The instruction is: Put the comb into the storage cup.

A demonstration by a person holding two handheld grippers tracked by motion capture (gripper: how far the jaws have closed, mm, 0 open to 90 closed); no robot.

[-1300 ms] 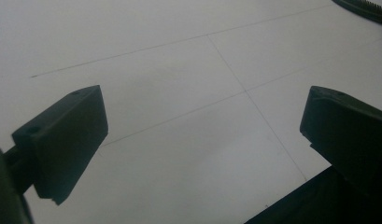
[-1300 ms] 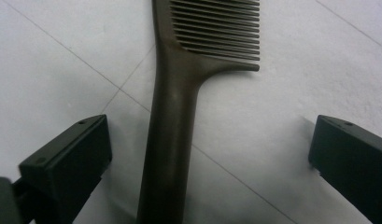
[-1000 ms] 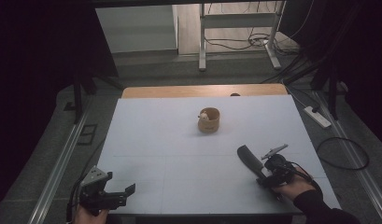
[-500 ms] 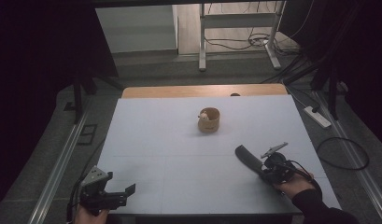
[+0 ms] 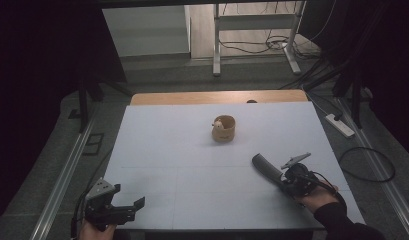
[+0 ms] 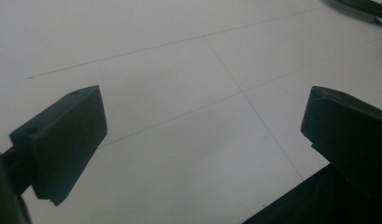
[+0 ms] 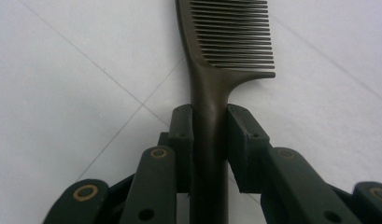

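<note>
High view: the right gripper [image 5: 277,175] pinches a comb [image 5: 266,167] low over the table [image 5: 167,150], a cup [image 5: 223,128] well beyond it. Left gripper view: the left gripper [image 6: 202,135] is spread wide over bare table. Right gripper view: both pads, having just closed, clamp the comb's handle, teeth pointing ahead.

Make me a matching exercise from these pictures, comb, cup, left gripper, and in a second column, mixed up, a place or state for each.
Column one:
1. comb
2. cup
3. left gripper

Column two:
A. jaws wide apart, nothing between them
B. clamped by its handle in the right gripper
C. standing alone mid-table, something small and pale at its rim

Pairs: 1-B, 2-C, 3-A
</note>
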